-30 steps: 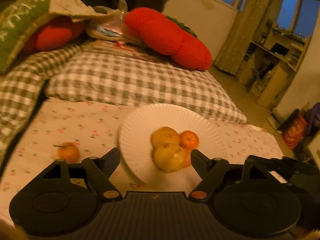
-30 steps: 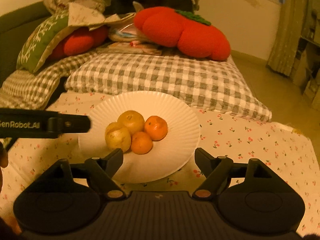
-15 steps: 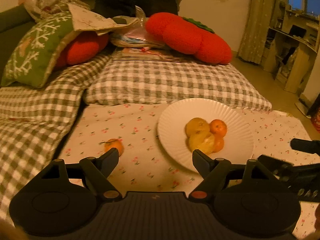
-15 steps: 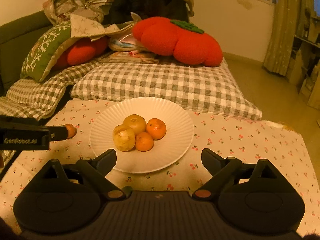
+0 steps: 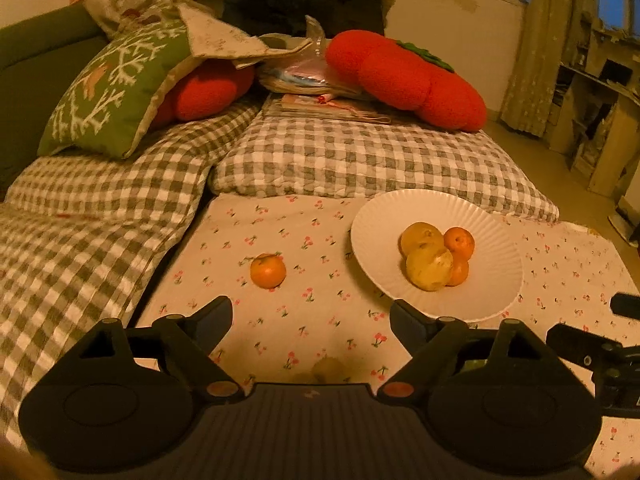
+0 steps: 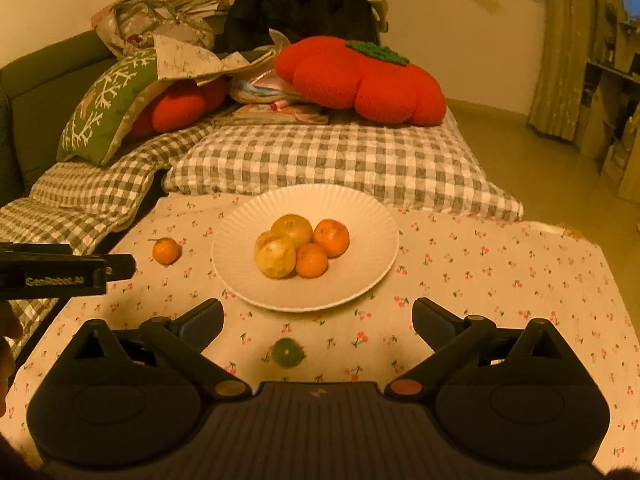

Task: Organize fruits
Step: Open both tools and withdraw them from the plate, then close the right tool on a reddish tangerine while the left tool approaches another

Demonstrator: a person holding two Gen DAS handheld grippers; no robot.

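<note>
A white ribbed plate (image 5: 496,240) (image 6: 360,216) on the cherry-print cloth holds two yellowish fruits and two oranges. A loose orange (image 5: 268,271) (image 6: 165,251) lies on the cloth left of the plate. A small green fruit (image 6: 286,352) lies close in front of the plate; in the left wrist view it is a blurred shape (image 5: 328,369) near the gripper body. My left gripper (image 5: 310,312) is open and empty, short of the loose orange. My right gripper (image 6: 318,312) is open and empty, with the green fruit between its fingers' bases.
Checked grey-and-white cushions (image 5: 360,160) lie behind the cloth, with red tomato-shaped pillows (image 6: 360,80) and a green pillow (image 5: 116,92) piled further back. The cloth ends at the right edge (image 6: 600,248), with bare floor and shelves beyond.
Both grippers have pulled back and risen. The left view has swung left, bringing the loose orange toward its middle. The green fruit has come into view.
</note>
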